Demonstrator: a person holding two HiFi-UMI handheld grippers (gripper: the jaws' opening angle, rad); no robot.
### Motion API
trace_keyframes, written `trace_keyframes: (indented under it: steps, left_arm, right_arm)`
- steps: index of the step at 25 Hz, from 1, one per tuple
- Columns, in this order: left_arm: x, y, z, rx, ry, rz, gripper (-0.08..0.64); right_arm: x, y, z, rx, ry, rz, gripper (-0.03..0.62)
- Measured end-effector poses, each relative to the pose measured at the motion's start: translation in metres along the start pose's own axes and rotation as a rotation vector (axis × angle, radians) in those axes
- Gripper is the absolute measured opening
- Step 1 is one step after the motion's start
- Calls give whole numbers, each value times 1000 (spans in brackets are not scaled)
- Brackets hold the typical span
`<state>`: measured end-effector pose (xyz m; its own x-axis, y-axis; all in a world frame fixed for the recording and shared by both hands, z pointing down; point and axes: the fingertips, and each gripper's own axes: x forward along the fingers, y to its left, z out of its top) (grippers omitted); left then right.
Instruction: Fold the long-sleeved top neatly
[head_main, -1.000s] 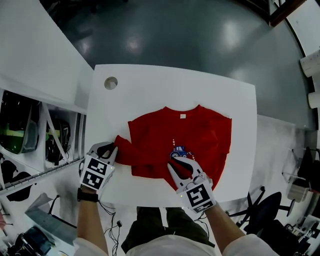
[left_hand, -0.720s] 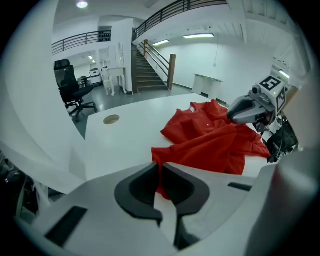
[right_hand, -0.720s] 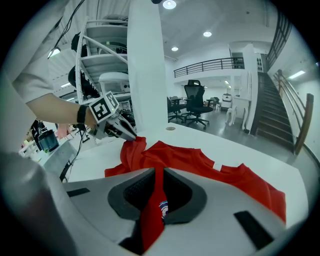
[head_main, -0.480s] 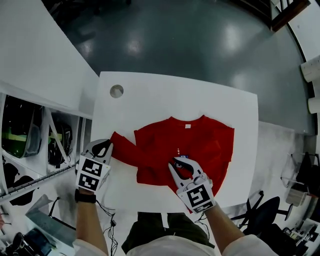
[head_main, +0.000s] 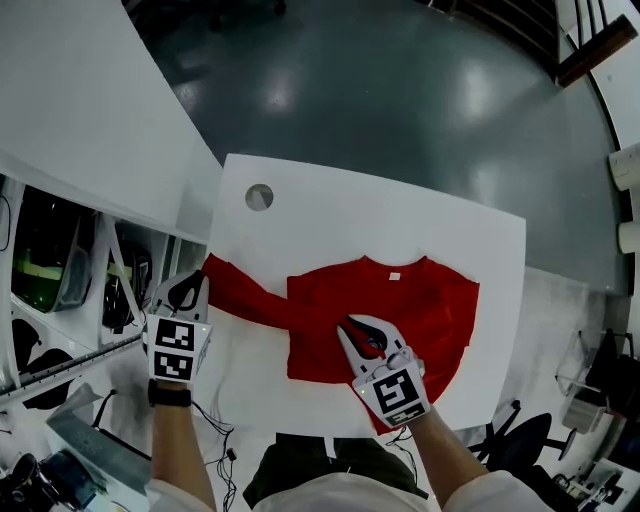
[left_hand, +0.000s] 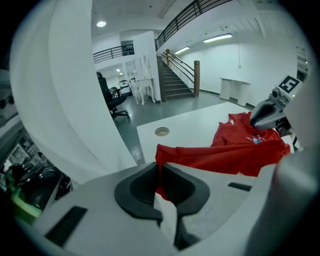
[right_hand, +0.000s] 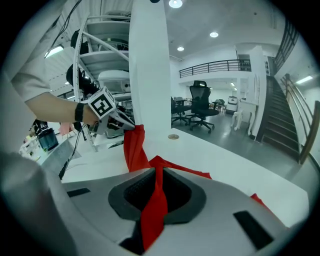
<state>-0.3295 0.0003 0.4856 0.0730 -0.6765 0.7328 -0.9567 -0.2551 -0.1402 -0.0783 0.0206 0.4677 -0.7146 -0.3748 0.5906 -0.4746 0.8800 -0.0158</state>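
Observation:
A red long-sleeved top (head_main: 425, 300) lies flat on the white table (head_main: 330, 225), collar toward the far edge. Its left sleeve (head_main: 245, 298) is pulled out taut past the table's left edge. My left gripper (head_main: 188, 292) is shut on the cuff, and red cloth shows between its pads (left_hand: 161, 172). My right gripper (head_main: 358, 330) is shut on a pinch of the top's body near the printed front. A red fold runs through its jaws in the right gripper view (right_hand: 159, 182). The right sleeve is not visible.
A round cable hole (head_main: 259, 197) sits in the table's far left corner. A white partition (head_main: 90, 120) and shelving with gear (head_main: 60, 290) stand close on the left. Dark floor lies beyond the table. Office chairs (right_hand: 200, 112) stand farther off.
My left gripper has moved out to the left and risen with the cuff, so the sleeve went from bunched beside the body to stretched straight. My right gripper kept its hold on the body.

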Motion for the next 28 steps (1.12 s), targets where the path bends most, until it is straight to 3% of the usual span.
trace_keyframes:
  steps: [11,17,23,28]
  left_arm:
    - [-11,66,2,-33,-16,156,31]
    - [-12,79,-2,-97,0,223,31]
    - [2,69,-9,-102,38,205,45]
    - [2,56,-3,-81,19,171,167]
  right_arm:
    - [34,7,12,-10,19,57,55]
    - [29,-4,10,-6,24,59,55]
    - [32,-6,5,3,30,70,52]
    - [32,-7,4,7,22,80,52]
